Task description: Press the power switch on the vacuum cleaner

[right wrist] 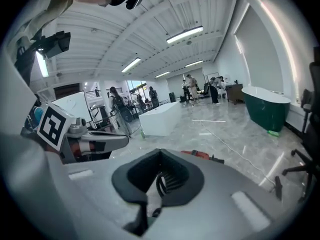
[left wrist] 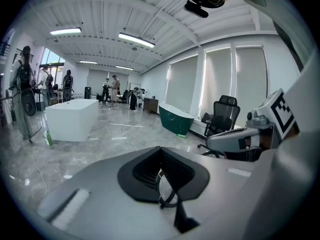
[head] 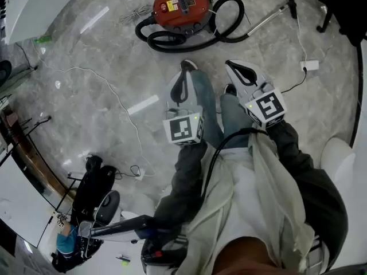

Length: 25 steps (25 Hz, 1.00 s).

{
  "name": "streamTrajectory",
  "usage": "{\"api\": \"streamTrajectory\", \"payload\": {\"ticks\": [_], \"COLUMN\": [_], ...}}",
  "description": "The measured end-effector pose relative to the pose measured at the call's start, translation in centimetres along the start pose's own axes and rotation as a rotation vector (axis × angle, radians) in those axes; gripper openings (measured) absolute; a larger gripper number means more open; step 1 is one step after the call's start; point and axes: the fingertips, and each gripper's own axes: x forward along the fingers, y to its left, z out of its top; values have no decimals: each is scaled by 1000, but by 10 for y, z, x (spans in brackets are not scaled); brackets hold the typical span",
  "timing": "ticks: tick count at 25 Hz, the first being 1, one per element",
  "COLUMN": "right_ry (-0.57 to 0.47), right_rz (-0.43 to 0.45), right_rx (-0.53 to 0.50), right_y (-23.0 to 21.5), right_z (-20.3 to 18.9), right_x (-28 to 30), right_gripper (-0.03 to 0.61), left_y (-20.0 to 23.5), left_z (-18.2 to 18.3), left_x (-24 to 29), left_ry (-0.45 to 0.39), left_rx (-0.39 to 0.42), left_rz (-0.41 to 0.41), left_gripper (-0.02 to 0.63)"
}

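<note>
The red canister vacuum cleaner lies on the grey marble floor ahead of me, its black hose coiled around it and its metal wand stretching right. Both grippers hang at waist height, well short of it and high above the floor. My left gripper and right gripper point forward, jaws shut with nothing between them. In the right gripper view the vacuum cleaner peeks just over the right gripper. The left gripper view shows only the room beyond the left gripper.
A white cable snakes over the floor on the left, and a white power adapter lies at right. A black office chair stands at lower left. A white block, a green tub and distant people fill the room.
</note>
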Motion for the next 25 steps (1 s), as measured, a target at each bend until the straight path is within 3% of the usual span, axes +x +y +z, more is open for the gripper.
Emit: {"api": "streamTrajectory", "payload": {"ticks": [6,10,19,25], "right_ry": [-44,-56,-58,-58], "right_rz": [49,63,59,55], "right_rx": [-48,-73,-102,-129], "right_y": [28,43,76,112], "right_z": [14,17,7,7], "right_x": [-85,-127,-176,-192], "right_gripper": [0,0,1,1], "left_y": [-75,-103,-121,-123], "left_z": [8,16,29,21], "left_x": [-69,-100,-164,-199], "left_ry": [-47,-75,-92,-104], "left_rx": [7,12,39,29], "left_rz": [20,41,71,36], "left_gripper": [6,6,6,6]}}
